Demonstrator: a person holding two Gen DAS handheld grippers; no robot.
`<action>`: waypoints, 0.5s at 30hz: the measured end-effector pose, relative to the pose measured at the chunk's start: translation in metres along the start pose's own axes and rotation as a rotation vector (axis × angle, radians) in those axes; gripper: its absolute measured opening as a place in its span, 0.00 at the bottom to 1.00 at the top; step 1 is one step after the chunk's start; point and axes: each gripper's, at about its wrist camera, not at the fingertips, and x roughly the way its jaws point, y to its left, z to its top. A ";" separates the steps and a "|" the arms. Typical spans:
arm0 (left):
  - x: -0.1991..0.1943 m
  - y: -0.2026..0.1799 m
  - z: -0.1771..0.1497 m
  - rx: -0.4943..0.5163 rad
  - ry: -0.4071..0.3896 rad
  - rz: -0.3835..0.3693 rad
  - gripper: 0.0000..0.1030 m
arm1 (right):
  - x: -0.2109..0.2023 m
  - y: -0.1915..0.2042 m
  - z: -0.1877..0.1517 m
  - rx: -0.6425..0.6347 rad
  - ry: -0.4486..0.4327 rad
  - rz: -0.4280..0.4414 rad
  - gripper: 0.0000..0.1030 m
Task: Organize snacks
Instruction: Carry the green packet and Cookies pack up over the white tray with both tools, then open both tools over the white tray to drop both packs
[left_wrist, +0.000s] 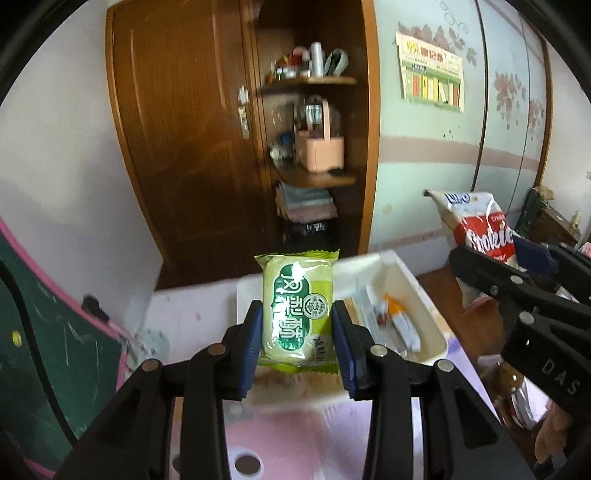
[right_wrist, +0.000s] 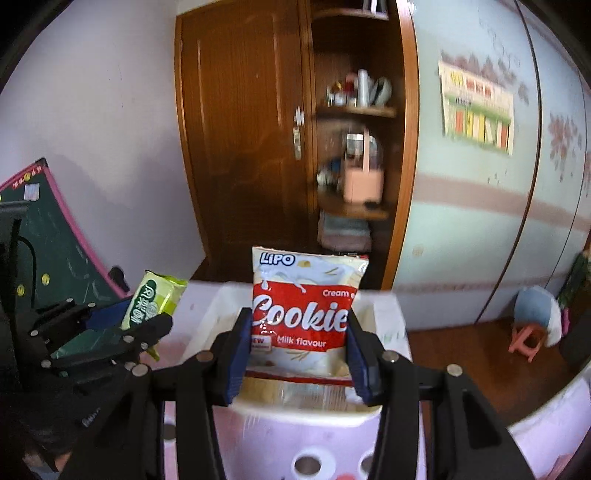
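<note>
The left hand-held gripper (left_wrist: 297, 334) is clamped on a green snack packet (left_wrist: 298, 310), the right hand-held gripper (right_wrist: 299, 345) on a cookie bag (right_wrist: 304, 314), both aloft over the white bin (left_wrist: 406, 280) on the pink counter (left_wrist: 295, 435). Lower each squarely into the bin before releasing. The bag reads "LiPO", "Cookie", "Milk flavour".

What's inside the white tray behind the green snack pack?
In the white tray, to the right of the green snack pack, lie a few small wrapped snacks, one orange and white. The pack and the left gripper holding it cover the tray's left part.
</note>
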 end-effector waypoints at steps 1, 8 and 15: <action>0.003 -0.001 0.009 0.007 -0.010 0.004 0.34 | 0.002 0.001 0.008 -0.010 -0.014 -0.008 0.46; 0.046 0.006 0.045 -0.032 0.015 0.015 0.34 | 0.033 -0.005 0.038 -0.006 -0.013 -0.042 0.46; 0.105 0.014 0.043 -0.053 0.115 0.031 0.34 | 0.090 -0.022 0.027 0.064 0.118 0.001 0.46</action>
